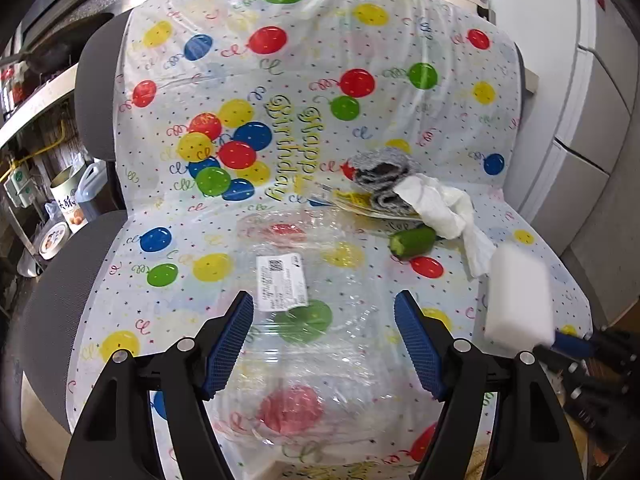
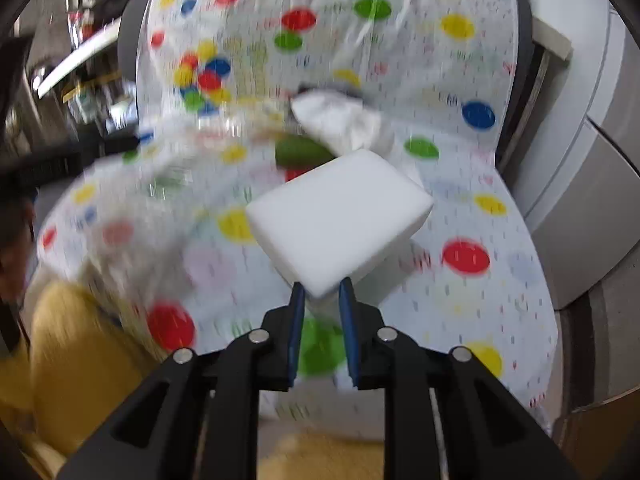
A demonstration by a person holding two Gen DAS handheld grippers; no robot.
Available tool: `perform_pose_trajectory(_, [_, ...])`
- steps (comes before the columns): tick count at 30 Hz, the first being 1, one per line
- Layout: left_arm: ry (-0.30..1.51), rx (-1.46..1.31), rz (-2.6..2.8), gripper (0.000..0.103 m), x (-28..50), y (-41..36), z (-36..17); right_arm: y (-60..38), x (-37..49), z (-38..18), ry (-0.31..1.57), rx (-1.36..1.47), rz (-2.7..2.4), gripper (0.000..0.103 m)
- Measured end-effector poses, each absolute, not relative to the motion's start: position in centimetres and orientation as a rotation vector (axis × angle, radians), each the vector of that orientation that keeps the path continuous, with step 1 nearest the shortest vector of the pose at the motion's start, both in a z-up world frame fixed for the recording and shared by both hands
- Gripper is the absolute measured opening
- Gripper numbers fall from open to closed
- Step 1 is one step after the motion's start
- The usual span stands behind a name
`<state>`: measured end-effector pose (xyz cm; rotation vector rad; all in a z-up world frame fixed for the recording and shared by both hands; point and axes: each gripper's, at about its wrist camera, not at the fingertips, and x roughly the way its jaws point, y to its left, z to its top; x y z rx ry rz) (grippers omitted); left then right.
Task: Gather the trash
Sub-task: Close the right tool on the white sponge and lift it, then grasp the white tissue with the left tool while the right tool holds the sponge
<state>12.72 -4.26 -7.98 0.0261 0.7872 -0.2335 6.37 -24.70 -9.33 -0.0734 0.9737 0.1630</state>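
Observation:
My right gripper (image 2: 322, 294) is shut on a white sponge block (image 2: 340, 216), held above the seat; the block also shows in the left wrist view (image 1: 520, 298). My left gripper (image 1: 324, 300) is open and empty, just above a crumpled clear plastic wrap with a white label (image 1: 282, 280) on the seat. A green cucumber piece (image 1: 414, 240), a crumpled white tissue (image 1: 444, 208) and a grey cloth (image 1: 384, 178) over a yellow wrapper (image 1: 354, 200) lie at the back right of the seat. The right wrist view is blurred.
A balloon-print plastic sheet (image 1: 280, 80) covers a grey office chair (image 1: 100, 88). Shelves with tins and jugs (image 1: 68, 200) stand at the left. White cabinets (image 1: 592, 120) are at the right. A yellow thing (image 2: 80, 360) is at the lower left.

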Motion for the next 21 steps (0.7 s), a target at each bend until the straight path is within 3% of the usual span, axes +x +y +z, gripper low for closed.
perform_pose_trajectory(2, [0.789,0.031,-0.239,0.074,12.3,-4.7,-8.0,-25.1,5.9,-9.9,0.978,-0.064,0.153,0.030])
perform_pose_trajectory(5, [0.789,0.044,-0.237,0.074,11.9,-5.1,-7.9,-26.1,5.3,-9.5,0.934,0.023,0.169,0.066])
perform_pose_trajectory(10, [0.801,0.043,-0.237,0.074,11.7,-5.1,-8.2,-26.4,5.8,-9.8,0.920,0.102,0.151,0.070])
perform_pose_trajectory(21, [0.817,0.045,-0.257,0.074,11.8,-5.2,-9.0,-24.3,10.2,-11.6,0.951,0.094,0.069,0.092])
